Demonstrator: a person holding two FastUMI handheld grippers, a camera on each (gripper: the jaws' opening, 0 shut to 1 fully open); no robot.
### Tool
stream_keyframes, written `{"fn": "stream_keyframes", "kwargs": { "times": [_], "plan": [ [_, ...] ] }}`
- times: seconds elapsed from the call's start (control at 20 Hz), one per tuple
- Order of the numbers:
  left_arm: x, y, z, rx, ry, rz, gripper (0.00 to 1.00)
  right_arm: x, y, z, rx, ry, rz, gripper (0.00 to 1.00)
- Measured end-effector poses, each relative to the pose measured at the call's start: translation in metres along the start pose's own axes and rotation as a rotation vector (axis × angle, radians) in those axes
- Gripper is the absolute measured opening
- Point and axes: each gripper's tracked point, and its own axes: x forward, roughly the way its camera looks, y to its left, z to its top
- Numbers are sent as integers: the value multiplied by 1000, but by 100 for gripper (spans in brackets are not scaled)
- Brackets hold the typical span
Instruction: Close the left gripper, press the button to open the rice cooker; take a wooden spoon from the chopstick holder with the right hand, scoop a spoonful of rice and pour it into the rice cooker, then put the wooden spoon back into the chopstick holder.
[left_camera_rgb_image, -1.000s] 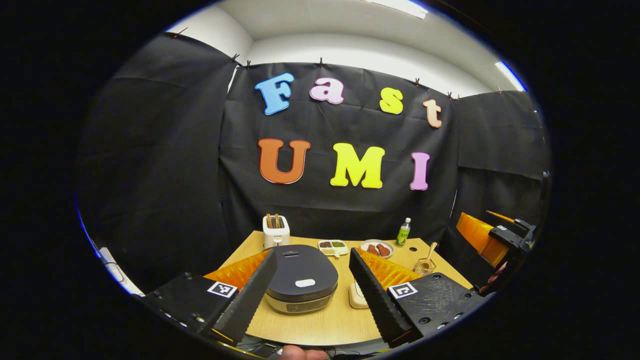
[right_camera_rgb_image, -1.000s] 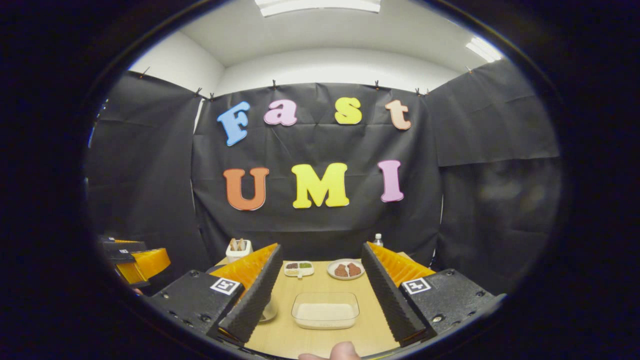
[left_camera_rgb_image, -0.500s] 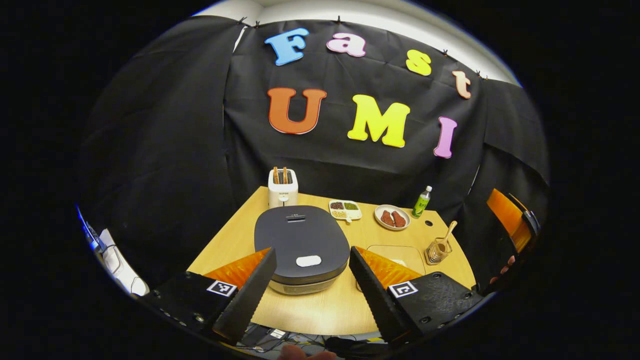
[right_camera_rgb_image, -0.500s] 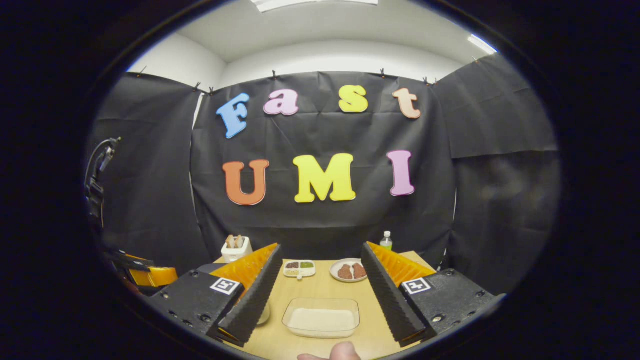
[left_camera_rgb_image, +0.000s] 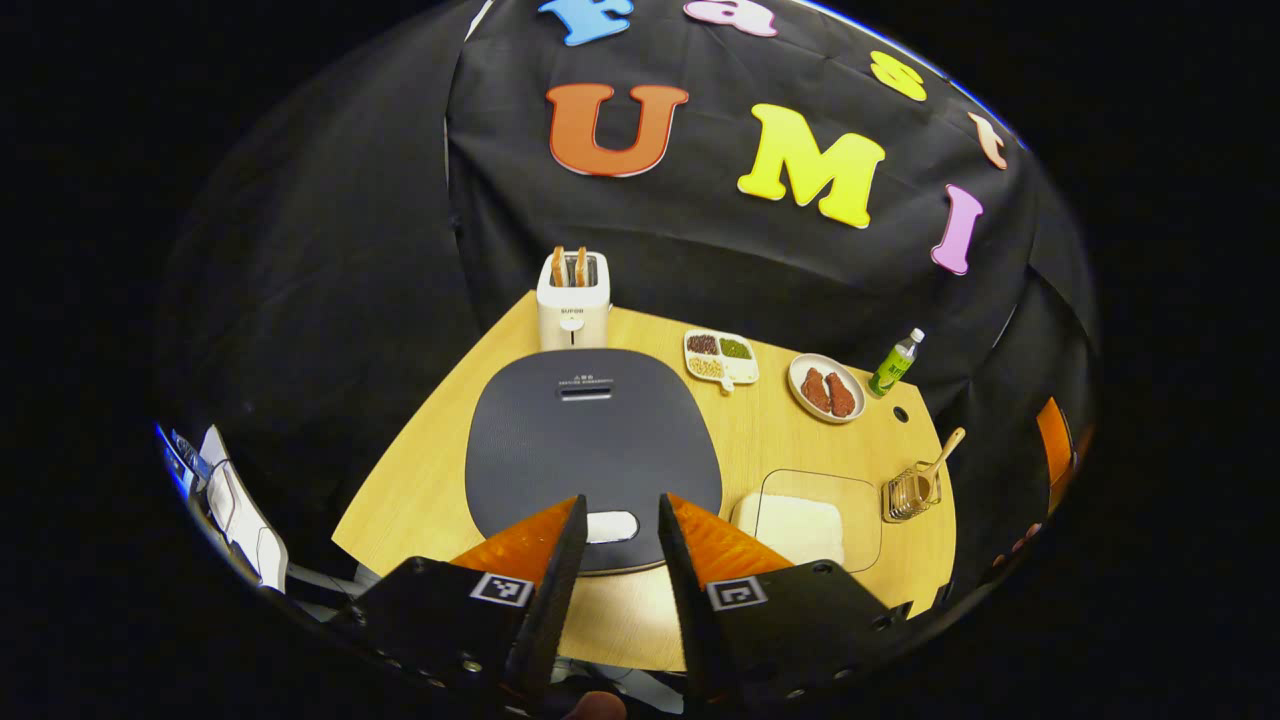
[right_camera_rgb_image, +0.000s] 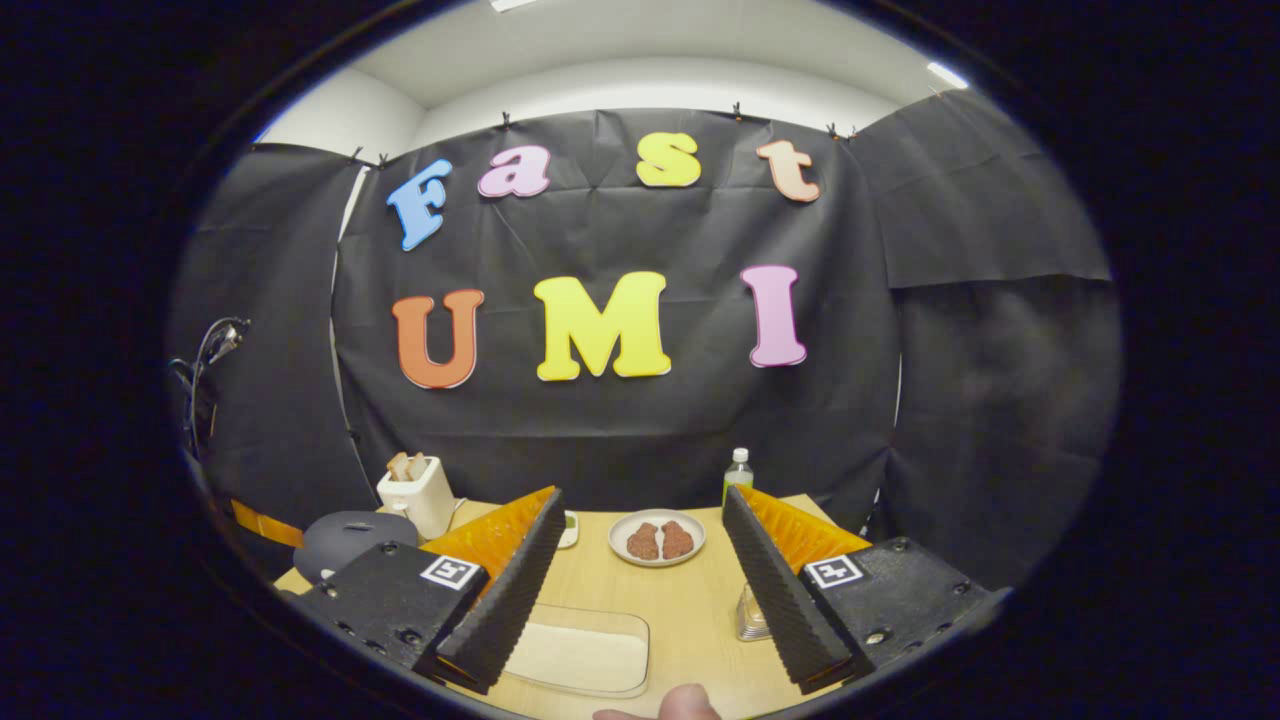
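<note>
The dark rice cooker (left_camera_rgb_image: 590, 440) sits shut on the wooden table, its pale button (left_camera_rgb_image: 612, 526) at the lid's near edge. My left gripper (left_camera_rgb_image: 618, 505) hovers above that button, open, with the jaws narrowed to a small gap and nothing between them. A wire chopstick holder (left_camera_rgb_image: 905, 492) with the wooden spoon (left_camera_rgb_image: 942, 452) stands at the table's right. Beside it is a clear rice box (left_camera_rgb_image: 805, 520). My right gripper (right_camera_rgb_image: 641, 497) is open and holds nothing, low over the near table. The rice box (right_camera_rgb_image: 580, 655) lies by its left finger, and the holder (right_camera_rgb_image: 750, 612) peeks out beside its right finger.
A white toaster (left_camera_rgb_image: 573, 295), a divided dish (left_camera_rgb_image: 720, 357), a plate of meat (left_camera_rgb_image: 826, 388) and a green bottle (left_camera_rgb_image: 895, 362) line the back of the table (left_camera_rgb_image: 420, 490). Black cloth walls close the booth. A thumb (right_camera_rgb_image: 682, 704) shows at the bottom edge.
My left gripper rose and tipped down over the cooker, and its jaws narrowed. The right gripper shifted right, so the rice box now lies left of its centre.
</note>
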Motion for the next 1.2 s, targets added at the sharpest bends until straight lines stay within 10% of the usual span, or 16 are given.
{"fn": "stream_keyframes", "kwargs": {
  "times": [0.1, 0.25, 1.2],
  "plan": [
    [5, 1, -5, -55, 62, -16, 20, 4, -1, -3, 22, 13, 3, 100],
    [16, 4, -16, -131, 160, -50, 2, 10, -1, -10, 18, 17, 19, 100],
    [58, 9, -41, -91, 306, -78, 0, 17, -63, -35, 108, 60, -118, 100]
  ]
}}
